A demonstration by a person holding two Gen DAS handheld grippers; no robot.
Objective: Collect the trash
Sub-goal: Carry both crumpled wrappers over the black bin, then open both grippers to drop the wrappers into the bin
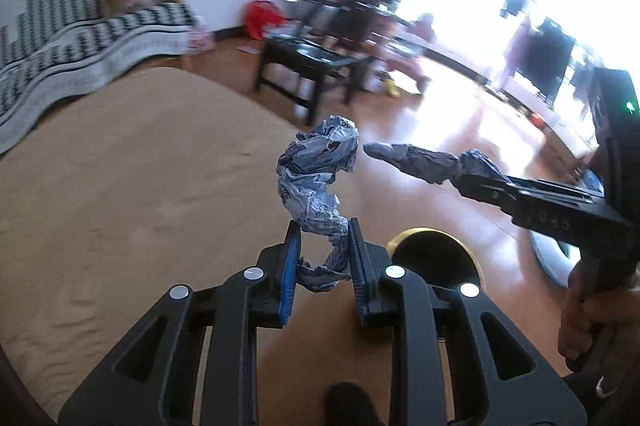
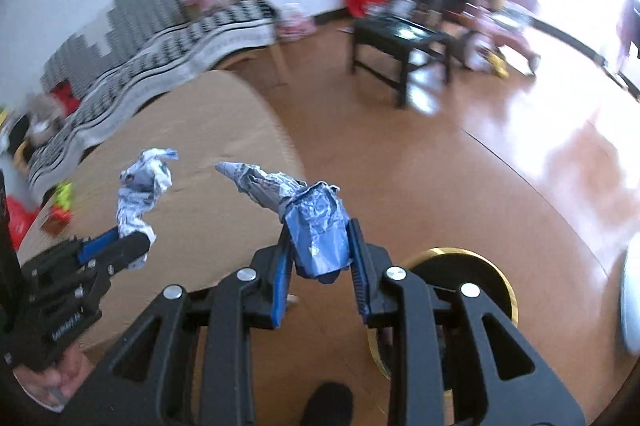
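My left gripper (image 1: 325, 232) is shut on a crumpled blue-and-white printed wrapper (image 1: 316, 170) that stands up from its pads. It also shows at the left of the right wrist view (image 2: 142, 182). My right gripper (image 2: 319, 240) is shut on a crumpled blue and grey foil wrapper (image 2: 316, 230) with a pointed end. In the left wrist view the right gripper (image 1: 464, 176) comes in from the right holding that wrapper (image 1: 416, 158). A round dark bin with a gold rim (image 1: 434, 256) sits on the floor just below both grippers; it also shows in the right wrist view (image 2: 466, 278).
A tan rug (image 1: 140, 186) covers the floor on the left. A sofa with a black-and-white patterned cover (image 1: 80, 38) stands behind it. A small dark table (image 1: 308, 62) stands on the wooden floor (image 2: 440, 166). Red bags (image 1: 262, 16) lie by the wall.
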